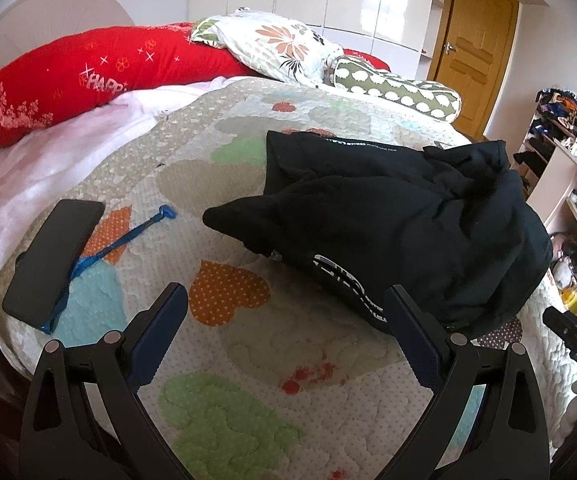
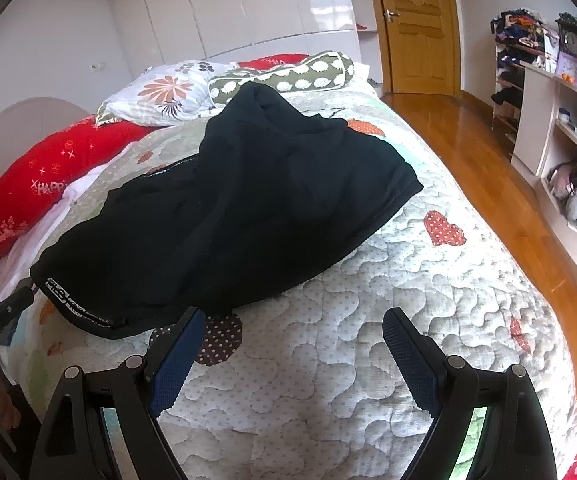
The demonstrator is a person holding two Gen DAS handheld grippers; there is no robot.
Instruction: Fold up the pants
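- The left claw (image 1: 286, 300) stands wide apart with nothing between its blue pads, above the quilted bedspread (image 1: 224, 360).
- Its right-hand finger (image 1: 412, 332) sits just in front of the near hem of the black pants (image 1: 400, 216), at the white printed lettering; whether it touches the cloth cannot be told.
- The right claw (image 2: 294, 324) is likewise spread wide and holds nothing; its left-hand finger (image 2: 180, 356) is close to the lower edge of the pants (image 2: 240, 208).
- The pants lie in a loose, rumpled heap on the bed, across the middle of the bedspread, partly doubled over with one corner sticking out.
- To the left of the pants in the left wrist view, a dark phone (image 1: 54, 258) lies flat with a blue strap (image 1: 116, 244) next to it.
- At the head of the bed sit a red pillow (image 1: 88, 76), a flowered pillow (image 1: 272, 44) and a green spotted bolster (image 1: 400, 94).
- Beyond the bed are a wooden door (image 2: 416, 24) and cluttered shelves (image 2: 568, 128).
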